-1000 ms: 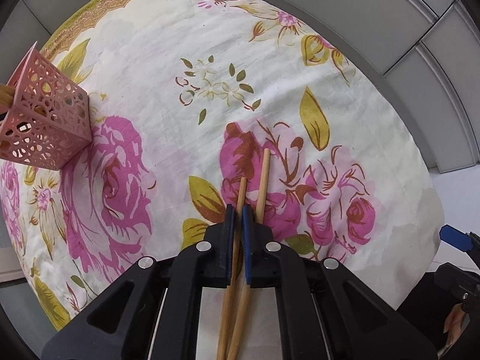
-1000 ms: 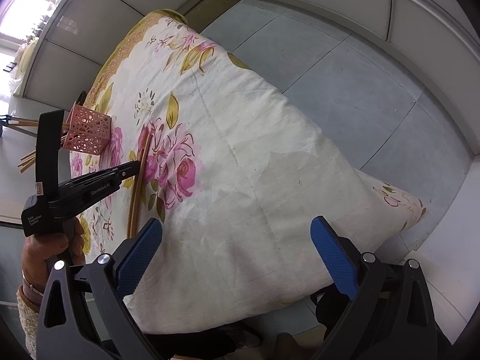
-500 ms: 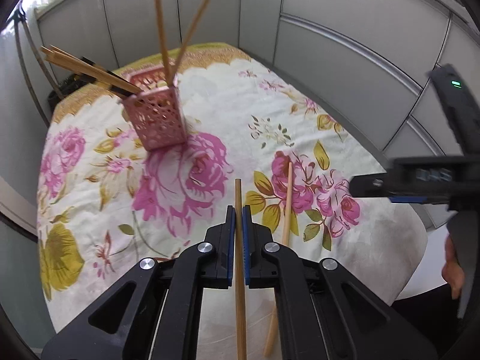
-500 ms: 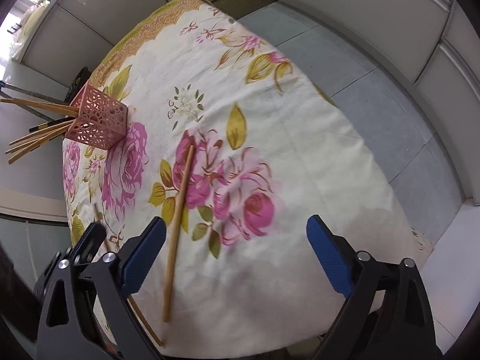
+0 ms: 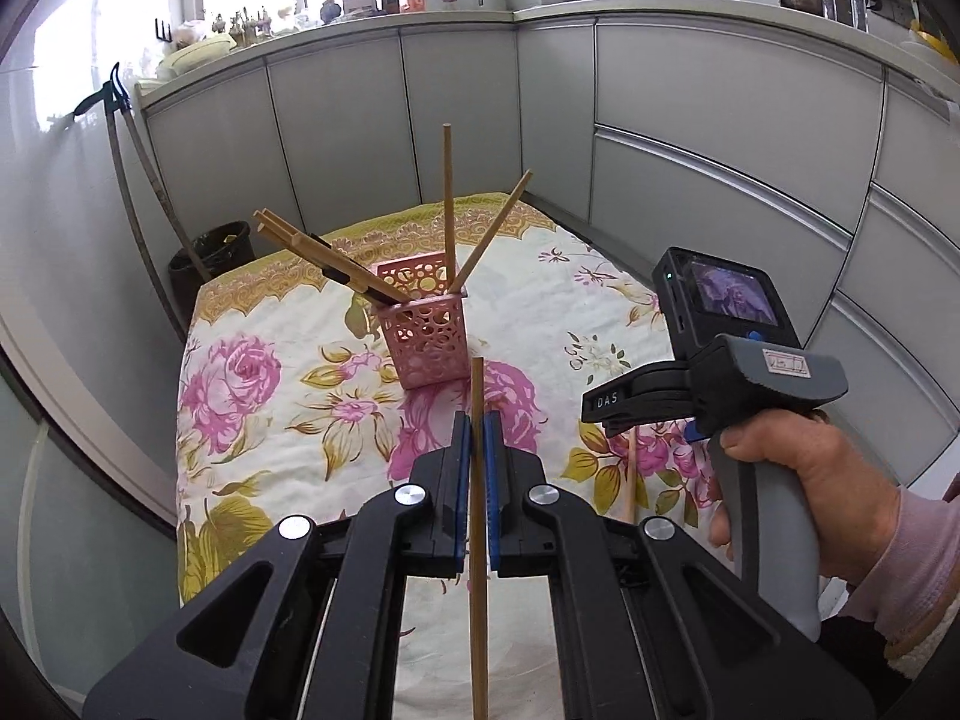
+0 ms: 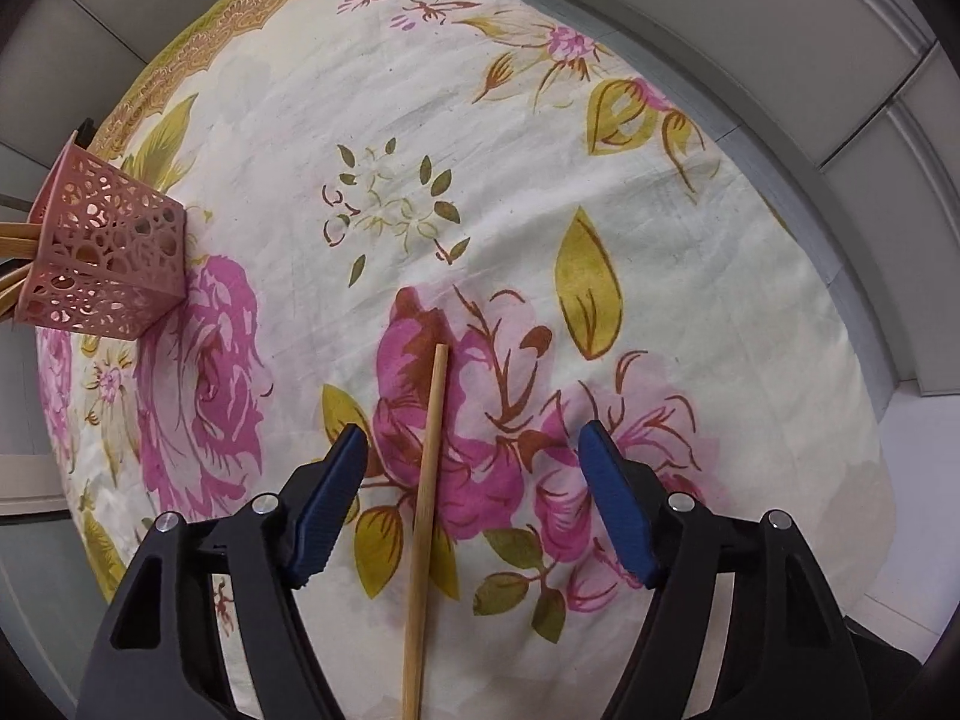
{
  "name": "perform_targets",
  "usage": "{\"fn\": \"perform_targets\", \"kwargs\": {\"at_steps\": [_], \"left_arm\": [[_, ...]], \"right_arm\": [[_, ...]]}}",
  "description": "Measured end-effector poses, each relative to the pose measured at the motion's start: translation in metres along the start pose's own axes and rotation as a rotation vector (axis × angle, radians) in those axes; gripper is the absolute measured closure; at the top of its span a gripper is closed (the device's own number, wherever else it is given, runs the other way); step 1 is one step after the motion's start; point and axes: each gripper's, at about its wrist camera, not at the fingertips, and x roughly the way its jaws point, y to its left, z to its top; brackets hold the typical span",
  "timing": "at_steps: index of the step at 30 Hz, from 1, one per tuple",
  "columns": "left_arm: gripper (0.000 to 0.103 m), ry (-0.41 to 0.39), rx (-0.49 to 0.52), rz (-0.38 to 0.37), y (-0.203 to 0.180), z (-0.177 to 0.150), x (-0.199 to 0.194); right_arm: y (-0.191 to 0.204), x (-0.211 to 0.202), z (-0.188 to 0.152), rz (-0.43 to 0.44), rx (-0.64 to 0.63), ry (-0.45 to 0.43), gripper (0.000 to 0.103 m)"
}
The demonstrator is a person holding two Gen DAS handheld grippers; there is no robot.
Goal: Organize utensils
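My left gripper [image 5: 477,420] is shut on a wooden chopstick [image 5: 477,516] and holds it above the table, its tip pointing at the pink lattice holder [image 5: 427,333]. The holder stands on the floral tablecloth [image 5: 258,420] with several chopsticks in it. My right gripper [image 6: 474,444] is open, its jaws on either side of a second chopstick [image 6: 427,498] that lies flat on the cloth; it does not touch it. The right gripper also shows in the left wrist view [image 5: 654,405], above that chopstick [image 5: 630,471]. The holder shows at the left of the right wrist view [image 6: 102,258].
The table with the floral tablecloth [image 6: 540,120] stands in a corner of grey cabinets [image 5: 690,138]. A dark bin [image 5: 213,252] and a leaning stick [image 5: 141,180] stand behind the table's far left. The countertop above holds pots and bottles.
My left gripper has lifted one chopstick off the cloth and tilted up toward the holder. My right gripper has moved in low over the chopstick left lying, jaws open.
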Motion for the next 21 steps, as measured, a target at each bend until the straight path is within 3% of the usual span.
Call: {"fn": "perform_targets", "kwargs": {"at_steps": [2, 3, 6, 9, 12, 21], "left_arm": [[0.099, -0.007, -0.007, 0.005, 0.003, 0.001, -0.002], [0.099, -0.008, -0.009, 0.006, 0.004, 0.001, -0.002], [0.099, -0.016, -0.013, 0.011, 0.006, 0.001, -0.004], [0.099, -0.019, -0.013, 0.017, 0.007, 0.000, -0.006], [0.099, -0.024, -0.021, 0.014, 0.009, 0.001, -0.008], [0.099, -0.029, -0.044, -0.009, 0.011, 0.001, -0.012]], "right_arm": [[0.005, 0.001, -0.001, -0.028, 0.000, -0.018, 0.034], [0.007, 0.000, -0.001, -0.051, -0.003, -0.034, 0.040], [0.011, -0.003, -0.003, -0.092, -0.036, -0.080, 0.076], [0.001, -0.004, -0.001, -0.046, -0.014, -0.078, 0.095], [-0.016, -0.009, 0.001, 0.036, 0.018, -0.089, 0.096], [-0.059, -0.058, -0.021, 0.199, 0.043, -0.292, 0.096]]}}
